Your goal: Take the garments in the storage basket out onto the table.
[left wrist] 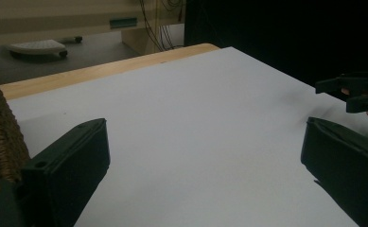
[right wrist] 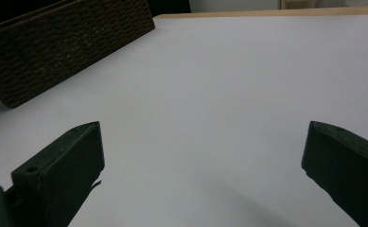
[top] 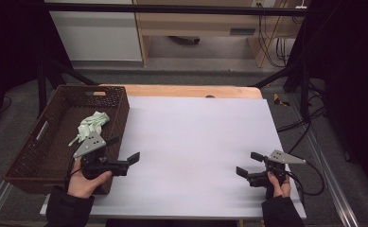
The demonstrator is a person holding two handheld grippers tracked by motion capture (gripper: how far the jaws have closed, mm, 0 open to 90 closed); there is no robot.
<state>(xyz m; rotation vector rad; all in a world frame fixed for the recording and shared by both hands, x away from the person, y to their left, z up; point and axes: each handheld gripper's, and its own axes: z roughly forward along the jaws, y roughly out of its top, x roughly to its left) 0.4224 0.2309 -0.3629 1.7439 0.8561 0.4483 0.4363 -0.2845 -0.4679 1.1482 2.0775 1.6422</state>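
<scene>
Apparently sorting's done — both the left claw (top: 123, 148) and right claw (top: 249, 163) gape wide, empty; cloth (top: 92, 124) sits in the basket (top: 43, 156) at nine o'clock — withdraw clear of its rim.

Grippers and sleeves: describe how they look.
The left gripper and the right gripper are black, each with two blocky jaws and a grey three-cornered plate on top. A black cable loops from the right one. Both of the person's sleeves are dark.
</scene>
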